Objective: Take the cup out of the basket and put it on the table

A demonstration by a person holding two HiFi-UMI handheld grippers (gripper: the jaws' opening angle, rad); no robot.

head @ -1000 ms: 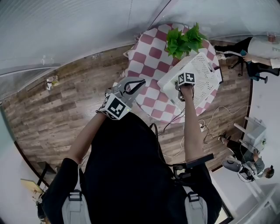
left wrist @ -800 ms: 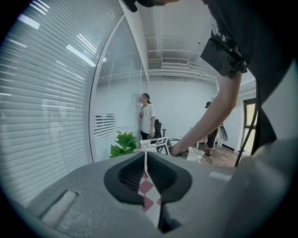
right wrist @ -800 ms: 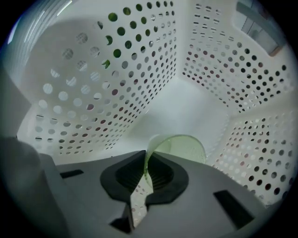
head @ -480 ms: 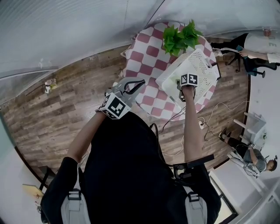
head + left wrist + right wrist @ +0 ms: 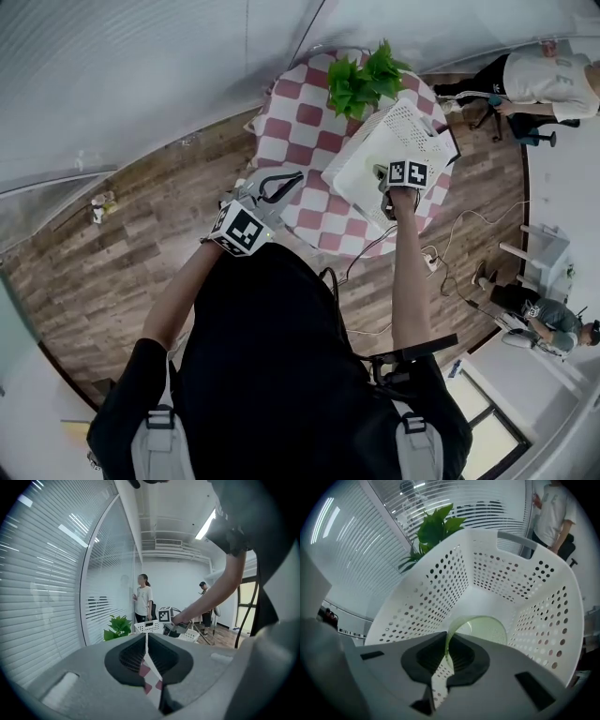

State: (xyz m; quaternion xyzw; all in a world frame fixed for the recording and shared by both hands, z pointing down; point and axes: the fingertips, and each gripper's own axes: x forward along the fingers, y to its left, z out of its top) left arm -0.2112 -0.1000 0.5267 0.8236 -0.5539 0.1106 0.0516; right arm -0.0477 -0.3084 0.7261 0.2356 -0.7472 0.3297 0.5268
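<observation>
right tongs (image 5: 446, 644) pinching rim of translucent green plastic cup (image 5: 487, 629) | cup sitting just ahead, inside white perforated plastic basket (image 5: 440, 588) | left tongs (image 5: 147, 641) hanging closed, gripping nothing

No legible words or numbers anywhere, only black-and-white square codes on the left marker cube (image 5: 242, 228) and right marker cube (image 5: 408, 173), bystander's shirt (image 5: 544, 77) print too blurred

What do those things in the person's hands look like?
Two grey claws, the left claw and the right claw, each with dark ribbed pads and a cube of black-and-white square markers. The person wears a black short-sleeved top and grey shoulder straps.
</observation>
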